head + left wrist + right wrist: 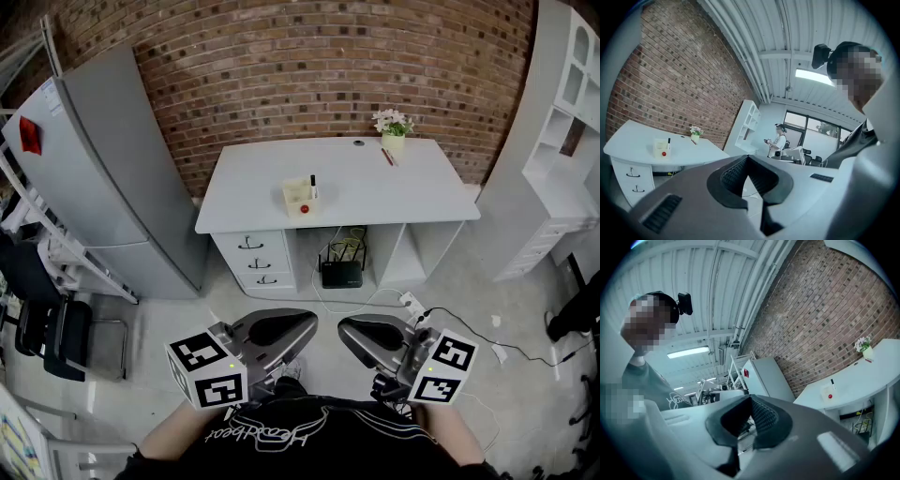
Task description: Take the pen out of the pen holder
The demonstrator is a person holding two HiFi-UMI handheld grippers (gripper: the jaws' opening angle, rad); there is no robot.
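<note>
A cream pen holder (300, 197) with a red dot stands on the white desk (403, 197) across the room, and a black pen (313, 186) sticks up from it. The left gripper view shows the pen holder (661, 148) and pen (669, 140) small at the left. They are small at the right of the right gripper view too: pen holder (828, 393), pen (832, 383). Both grippers are held close to my body, far from the desk, tips turned toward each other. My left gripper (311, 326) (748, 157) is shut and empty. My right gripper (343, 330) (751, 398) is shut and empty.
A flower vase (394, 127) and a red pen (386, 157) sit at the desk's back right. A grey cabinet (103, 178) stands left, white shelving (562, 141) right, a chair (56, 337) near left. A router (342, 274) and cables lie under the desk. Another person (779, 140) stands far off.
</note>
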